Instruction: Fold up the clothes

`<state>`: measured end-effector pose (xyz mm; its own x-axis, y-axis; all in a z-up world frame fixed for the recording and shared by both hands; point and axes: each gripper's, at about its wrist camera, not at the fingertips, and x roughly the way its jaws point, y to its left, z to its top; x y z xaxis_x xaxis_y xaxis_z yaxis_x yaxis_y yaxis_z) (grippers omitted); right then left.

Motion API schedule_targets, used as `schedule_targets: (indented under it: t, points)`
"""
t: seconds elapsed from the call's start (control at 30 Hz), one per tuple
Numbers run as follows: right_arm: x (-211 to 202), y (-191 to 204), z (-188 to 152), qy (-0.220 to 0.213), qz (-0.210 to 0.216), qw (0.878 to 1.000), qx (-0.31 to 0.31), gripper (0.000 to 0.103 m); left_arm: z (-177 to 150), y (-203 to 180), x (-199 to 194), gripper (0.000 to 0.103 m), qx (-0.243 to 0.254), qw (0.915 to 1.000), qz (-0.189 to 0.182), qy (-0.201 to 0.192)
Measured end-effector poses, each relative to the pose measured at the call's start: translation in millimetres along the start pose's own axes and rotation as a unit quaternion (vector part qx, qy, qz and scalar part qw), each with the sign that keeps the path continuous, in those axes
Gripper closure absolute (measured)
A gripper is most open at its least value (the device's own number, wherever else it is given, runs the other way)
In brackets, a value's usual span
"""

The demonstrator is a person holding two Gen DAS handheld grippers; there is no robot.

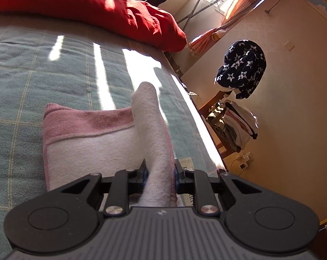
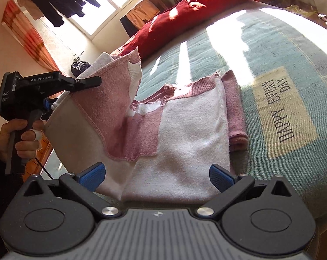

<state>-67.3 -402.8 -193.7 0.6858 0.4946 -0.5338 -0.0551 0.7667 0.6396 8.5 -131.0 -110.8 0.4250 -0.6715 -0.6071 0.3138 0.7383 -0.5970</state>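
A pink and white sweater (image 2: 185,134) lies partly folded on the green checked blanket (image 2: 272,49) of a bed. My left gripper (image 1: 160,173) is shut on the sweater's (image 1: 87,143) left edge and holds that side lifted off the bed; it also shows in the right wrist view (image 2: 53,99) with the cloth hanging from it. My right gripper (image 2: 158,176) is open, its blue pads (image 2: 92,176) on either side of the sweater's near hem, just above it.
A red pillow (image 1: 87,6) lies at the head of the bed. The bed's edge (image 1: 198,112) runs on the right in the left wrist view. Beyond it a chair holds stacked folded clothes (image 1: 237,125) and a navy star garment (image 1: 241,71). A "HAPPY EVERY DAY" patch (image 2: 285,110) marks the blanket.
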Motion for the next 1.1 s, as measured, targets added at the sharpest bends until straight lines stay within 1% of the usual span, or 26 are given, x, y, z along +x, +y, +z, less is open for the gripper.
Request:
schedule_targets:
  t: [0.27, 0.33, 0.67, 1.0, 1.1]
  points:
    - [-18.2, -25.6, 0.9, -0.022, -0.006, 0.999, 0.032, 0.0, -1.1, -28.8, 38.6, 0.084, 0.009, 0.9996, -0.012, 0.022]
    - [-22.4, -31.2, 1.6, -0.027, -0.009, 0.999, 0.038, 0.0, -2.4, -35.0, 48.3, 0.084, 0.013, 0.9995, -0.01, 0.029]
    - [-37.7, -41.9, 0.3, -0.045, -0.01, 0.998, 0.052, 0.0, -17.8, -45.9, 104.0, 0.084, 0.008, 0.9974, 0.018, 0.07]
    - [-39.7, -35.9, -3.1, -0.043, -0.014, 0.998, 0.044, 0.0, -30.3, -50.6, 146.0, 0.084, 0.02, 0.9934, 0.064, 0.093]
    - [-41.2, -35.1, -6.5, -0.042, -0.018, 0.998, 0.045, 0.0, -34.9, -49.6, 153.7, 0.084, 0.018, 0.9929, 0.07, 0.095]
